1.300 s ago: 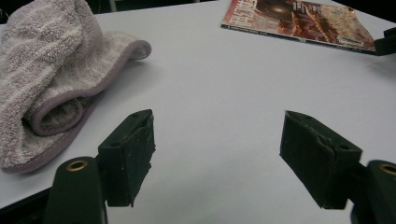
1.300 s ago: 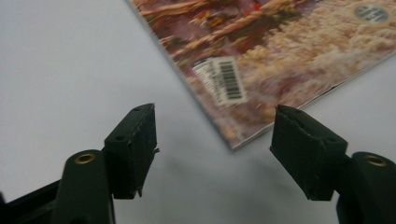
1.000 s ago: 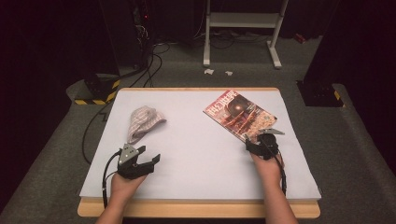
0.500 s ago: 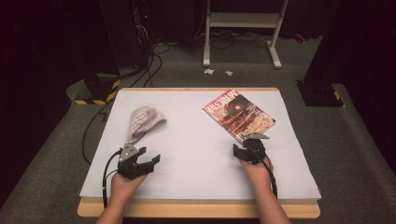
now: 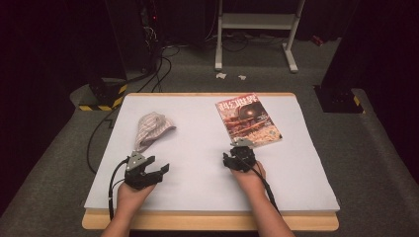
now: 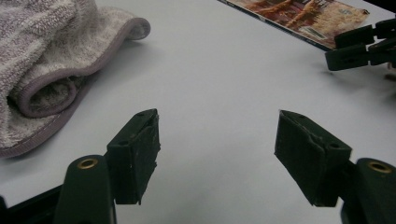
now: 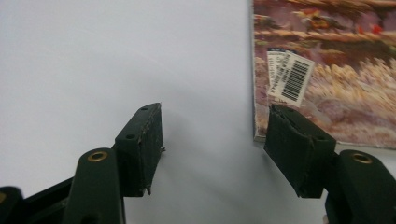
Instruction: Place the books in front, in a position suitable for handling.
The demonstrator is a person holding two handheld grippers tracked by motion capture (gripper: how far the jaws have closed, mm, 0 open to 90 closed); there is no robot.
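A magazine (image 5: 248, 120) with a reddish cover lies flat at the back right of the white sheet (image 5: 197, 148). A crumpled grey-striped towel (image 5: 152, 128) lies at the back left. My right gripper (image 5: 239, 148) is open just short of the magazine's near left corner. In the right gripper view its jaws (image 7: 215, 121) hold nothing, and the magazine (image 7: 327, 70) with its barcode label lies beside the right jaw. My left gripper (image 5: 158, 165) is open near the front left and has just been closing a little, with nothing between its jaws (image 6: 217, 126). The towel (image 6: 42, 60) lies to its left.
The white sheet covers a wooden board (image 5: 207, 221) on a grey surface. Black cables (image 5: 99, 143) trail off the left side. A metal stand (image 5: 254, 29) is on the floor behind. In the left gripper view the right gripper (image 6: 359, 46) shows at the upper right.
My right gripper has slid left along the magazine's near edge, from its near right corner to its near left corner. The left hand has stayed in place.
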